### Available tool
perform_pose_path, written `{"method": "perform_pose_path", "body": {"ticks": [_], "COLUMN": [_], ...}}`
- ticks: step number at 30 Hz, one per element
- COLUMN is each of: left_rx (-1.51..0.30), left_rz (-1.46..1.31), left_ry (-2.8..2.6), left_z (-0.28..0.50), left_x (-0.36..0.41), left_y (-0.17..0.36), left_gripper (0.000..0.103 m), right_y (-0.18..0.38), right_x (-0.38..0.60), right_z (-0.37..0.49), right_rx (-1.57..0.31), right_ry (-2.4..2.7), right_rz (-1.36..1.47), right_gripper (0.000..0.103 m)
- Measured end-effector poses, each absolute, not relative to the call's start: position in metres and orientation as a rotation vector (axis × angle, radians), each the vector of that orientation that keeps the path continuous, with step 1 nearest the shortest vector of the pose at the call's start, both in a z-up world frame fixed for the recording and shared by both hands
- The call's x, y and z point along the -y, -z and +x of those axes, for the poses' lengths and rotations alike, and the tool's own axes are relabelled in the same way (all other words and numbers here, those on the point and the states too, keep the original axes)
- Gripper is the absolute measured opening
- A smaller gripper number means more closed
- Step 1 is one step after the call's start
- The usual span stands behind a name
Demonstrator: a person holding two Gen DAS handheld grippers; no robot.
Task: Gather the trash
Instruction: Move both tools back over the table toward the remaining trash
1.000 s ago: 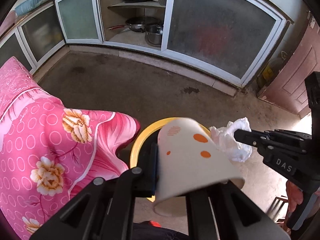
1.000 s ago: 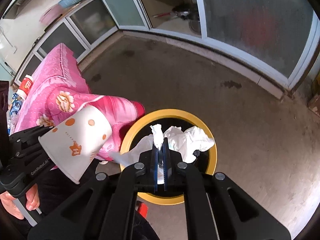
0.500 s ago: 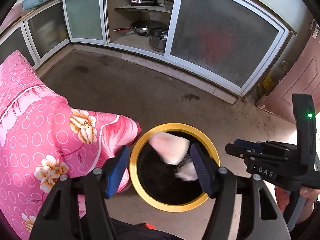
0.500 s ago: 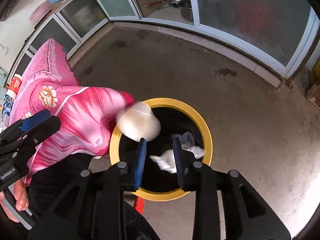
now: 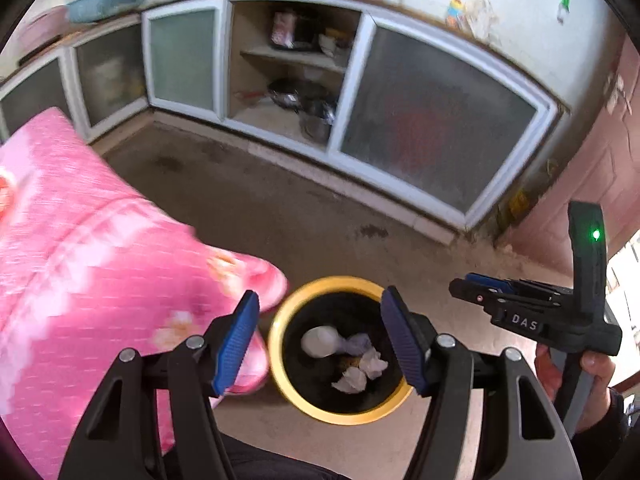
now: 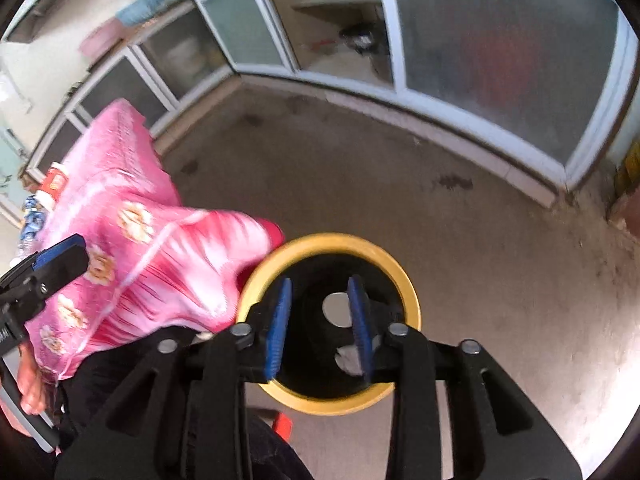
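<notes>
A yellow-rimmed black bin (image 5: 280, 344) (image 6: 412, 304) stands on the concrete floor below both grippers. Inside it lie a white paper cup (image 5: 320, 342) (image 6: 336, 310) and crumpled white tissues (image 5: 372, 362) (image 6: 348, 356). My left gripper (image 5: 320, 300) hangs open above the bin with nothing between its blue pads; it also shows at the left edge of the right wrist view (image 6: 68, 252). My right gripper (image 6: 320, 282) hovers over the bin mouth, its jaws opening and holding nothing. From the left wrist view it shows side-on at the right (image 5: 460, 286), with a hand on its grip.
A pink flowered cloth (image 5: 100, 260) (image 6: 140, 240) drapes over a table just left of the bin. Low cabinets with frosted glass doors (image 5: 432, 140) line the far wall, one bay open with pots (image 5: 304, 100). A reddish door (image 5: 592, 184) is at the right.
Both grippers opened: the left let go of the paper cup and the right let go of the tissue, and both fell into the bin. Both hands rose above the bin.
</notes>
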State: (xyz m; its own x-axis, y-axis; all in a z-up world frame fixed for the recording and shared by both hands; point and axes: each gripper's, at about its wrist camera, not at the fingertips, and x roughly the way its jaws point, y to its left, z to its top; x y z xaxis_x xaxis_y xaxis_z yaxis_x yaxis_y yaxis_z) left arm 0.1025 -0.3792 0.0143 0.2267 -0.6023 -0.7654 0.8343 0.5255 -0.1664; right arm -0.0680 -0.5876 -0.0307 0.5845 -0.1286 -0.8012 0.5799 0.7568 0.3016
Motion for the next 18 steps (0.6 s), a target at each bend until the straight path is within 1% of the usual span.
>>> {"method": "perform_pose_path", "body": {"ticks": [1,2,4,6,10,12,13,16,17,18], "left_rx": [-0.871,-0.845,-0.795,-0.749,-0.673,-0.662,-0.657,-0.65,-0.651,-0.655], "left_rz": [0.289,0.271,0.223,0.195,0.179,0.164,0.153,0.135,0.126,0.107], "left_ry": [1.0,0.98,0.938,0.896,0.742,0.652,0.591,0.449,0.401,0.34], "left_z": [0.107,0.113,0.126,0.137,0.163,0.178,0.187,0.206,0.215,0.225], "left_x": [0.367,0.353,0.32,0.29,0.215,0.175,0.148,0.09,0.072,0.046], "left_y": [-0.025,-0.036,-0.059,-0.077,-0.102,-0.106,-0.107,-0.108,-0.107,-0.106], "left_gripper": [0.063,0.067,0.072,0.08,0.082,0.089,0.089,0.092,0.095,0.095], "right_y": [0.021,0.016,-0.001,-0.016,-0.045,-0.057,-0.064,-0.077,-0.08,-0.083], "right_x": [0.584,0.582,0.57,0.554,0.515,0.494,0.484,0.456,0.447,0.437], "right_z": [-0.065,-0.061,-0.044,-0.027,0.017,0.039,0.05,0.079,0.088,0.101], "right_rx": [-0.825,-0.814,-0.802,-0.785,-0.752,-0.726,-0.712,-0.673,-0.668,-0.67], "right_ry": [0.427,0.418,0.392,0.359,0.263,0.204,0.185,0.136,0.121,0.098], "right_rz": [0.576,0.567,0.51,0.453,0.364,0.337,0.321,0.284,0.279,0.27], "right_gripper": [0.047,0.048,0.048,0.048,0.049,0.054,0.055,0.065,0.068,0.068]}}
